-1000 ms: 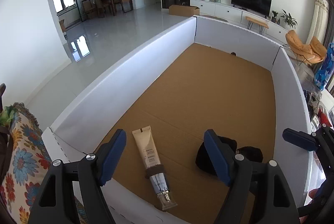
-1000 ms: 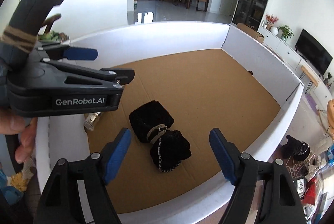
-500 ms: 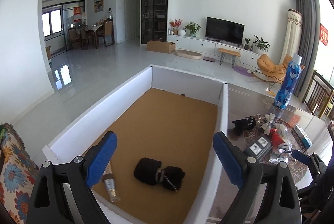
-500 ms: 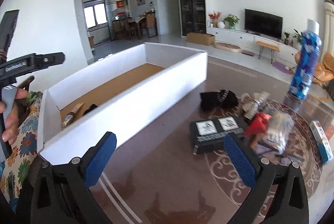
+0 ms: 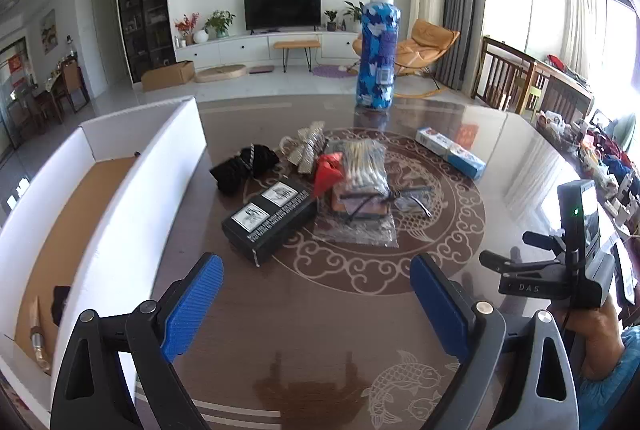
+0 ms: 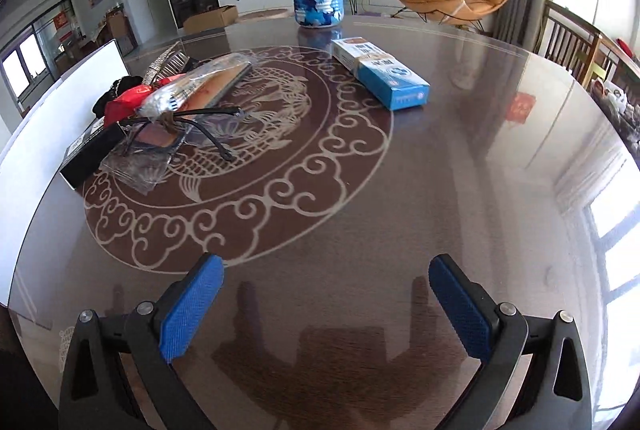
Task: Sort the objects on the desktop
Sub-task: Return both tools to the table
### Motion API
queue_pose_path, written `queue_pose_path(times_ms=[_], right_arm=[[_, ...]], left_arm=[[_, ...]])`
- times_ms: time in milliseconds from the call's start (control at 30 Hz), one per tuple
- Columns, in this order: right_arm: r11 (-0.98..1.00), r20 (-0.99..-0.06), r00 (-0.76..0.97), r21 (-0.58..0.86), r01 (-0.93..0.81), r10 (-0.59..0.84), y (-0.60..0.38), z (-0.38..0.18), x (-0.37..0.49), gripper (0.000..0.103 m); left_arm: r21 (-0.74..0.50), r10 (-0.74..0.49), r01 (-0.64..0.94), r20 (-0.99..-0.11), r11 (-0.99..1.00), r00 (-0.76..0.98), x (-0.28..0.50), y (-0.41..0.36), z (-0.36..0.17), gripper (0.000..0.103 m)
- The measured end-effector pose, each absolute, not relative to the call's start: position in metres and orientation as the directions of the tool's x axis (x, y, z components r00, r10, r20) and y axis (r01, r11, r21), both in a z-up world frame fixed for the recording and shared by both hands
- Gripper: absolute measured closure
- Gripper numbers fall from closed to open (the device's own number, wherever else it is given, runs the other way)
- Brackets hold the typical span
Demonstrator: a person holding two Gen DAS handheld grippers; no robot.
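Note:
My left gripper (image 5: 316, 262) hangs open and empty over the dark round table (image 5: 320, 318). Ahead of it lies a pile: a black box (image 5: 272, 218), a black pouch (image 5: 244, 167), a red item (image 5: 328, 169), a clear packet of swabs (image 5: 364, 165) and black glasses (image 5: 384, 195). A blue-and-white carton (image 5: 450, 151) lies further right. At the left stands the white box (image 5: 120, 189), holding a tube (image 5: 38, 334) and something black. My right gripper (image 6: 326, 264) is open and empty over bare table, with the carton (image 6: 384, 73) and glasses (image 6: 192, 121) ahead.
A tall blue patterned bottle (image 5: 378, 57) stands at the table's far side. A silver glittery item (image 5: 308, 149) lies behind the pile. A hand (image 5: 596, 334) holding the right gripper's body shows at the right edge. Wooden chairs (image 5: 504, 73) stand beyond the table.
Both grippers swung away from the white box to the right, over the round table. Both sets of jaws stand wider than a second ago. The tube and black items stay in the box.

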State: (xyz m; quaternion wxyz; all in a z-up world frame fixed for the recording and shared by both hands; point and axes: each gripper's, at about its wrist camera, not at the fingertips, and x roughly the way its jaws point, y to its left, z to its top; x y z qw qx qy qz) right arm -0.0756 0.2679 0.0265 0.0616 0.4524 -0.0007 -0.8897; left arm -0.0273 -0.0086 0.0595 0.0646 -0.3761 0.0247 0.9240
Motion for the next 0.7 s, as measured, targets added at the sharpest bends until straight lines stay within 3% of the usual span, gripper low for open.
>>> queue_pose_path(times_ms=[267,700], right_arm=[[-0.993,-0.811,-0.58,0.007,0.116,-0.073,0.272,0.02,-0.069,0.0],[-0.993,-0.815,-0.576,-0.007,0.116,-0.061,0.269,0.02,-0.068,0.0]], left_arm=[[0.004,0.102,-0.175,-0.8,-0.985,-0.592,-0.049,0.028,-0.026,0.008],[0.009,0.09,-0.167,-0.813,-0.986,-0.576,-0.068,0.028,-0.05,0.006]])
